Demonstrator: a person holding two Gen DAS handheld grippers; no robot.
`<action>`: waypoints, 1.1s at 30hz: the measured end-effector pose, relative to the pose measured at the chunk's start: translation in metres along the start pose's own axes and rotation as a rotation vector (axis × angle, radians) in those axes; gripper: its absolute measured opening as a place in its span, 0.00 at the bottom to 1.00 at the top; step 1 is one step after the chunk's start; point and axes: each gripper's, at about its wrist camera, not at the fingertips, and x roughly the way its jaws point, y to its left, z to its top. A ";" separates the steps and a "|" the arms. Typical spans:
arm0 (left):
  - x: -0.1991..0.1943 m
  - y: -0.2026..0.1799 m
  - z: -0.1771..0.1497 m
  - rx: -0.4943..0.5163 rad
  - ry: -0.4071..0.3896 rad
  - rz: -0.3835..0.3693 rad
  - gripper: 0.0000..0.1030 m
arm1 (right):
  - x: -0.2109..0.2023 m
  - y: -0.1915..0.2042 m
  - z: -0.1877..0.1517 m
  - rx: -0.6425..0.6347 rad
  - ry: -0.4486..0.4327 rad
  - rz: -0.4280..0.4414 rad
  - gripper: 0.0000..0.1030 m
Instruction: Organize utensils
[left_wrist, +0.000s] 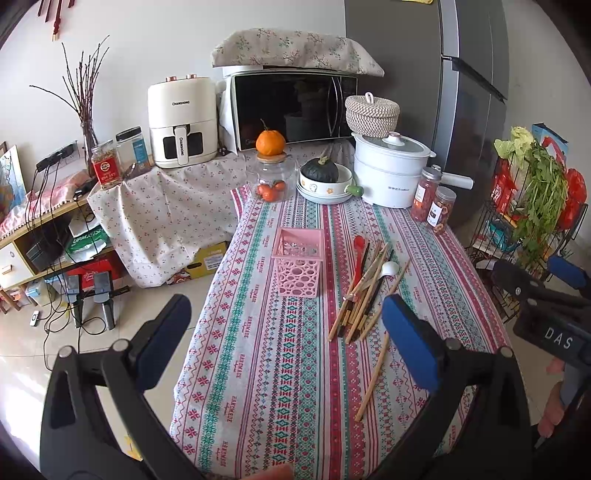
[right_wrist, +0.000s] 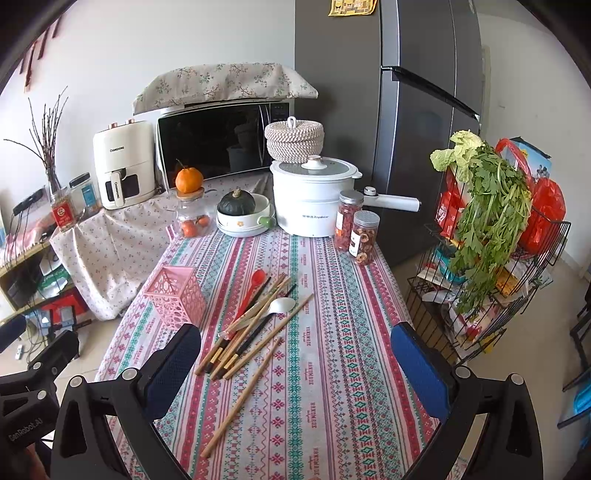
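A pink perforated utensil holder (left_wrist: 298, 263) (right_wrist: 176, 295) stands upright on the patterned tablecloth (left_wrist: 280, 369) (right_wrist: 332, 369). To its right lies a loose pile of wooden and dark chopsticks (left_wrist: 364, 295) (right_wrist: 251, 328) with a red spoon (left_wrist: 359, 246) (right_wrist: 255, 282) and a white spoon (left_wrist: 388, 269) (right_wrist: 281, 306). One wooden chopstick (left_wrist: 373, 376) (right_wrist: 242, 398) lies apart, nearer me. My left gripper (left_wrist: 291, 343) hovers open above the near table edge. My right gripper (right_wrist: 295, 369) is open too, behind the pile. Neither holds anything.
At the table's far end stand a white electric pot (left_wrist: 388, 173) (right_wrist: 314, 201), a bowl with a dark squash (left_wrist: 323, 177) (right_wrist: 240, 212), a glass jar topped by an orange (left_wrist: 271, 177) (right_wrist: 190, 210) and two snack jars (right_wrist: 356, 230). A wire rack with greens (right_wrist: 487, 240) stands right of the table.
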 end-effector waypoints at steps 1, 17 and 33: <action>0.000 0.000 0.000 0.000 0.001 -0.001 1.00 | 0.000 0.000 0.000 0.000 0.000 0.000 1.00; -0.001 0.001 0.000 0.000 -0.001 -0.002 1.00 | 0.001 0.001 0.000 0.000 0.004 0.001 1.00; -0.001 0.002 0.000 -0.002 -0.002 -0.003 1.00 | 0.001 0.001 -0.001 -0.001 0.005 0.002 1.00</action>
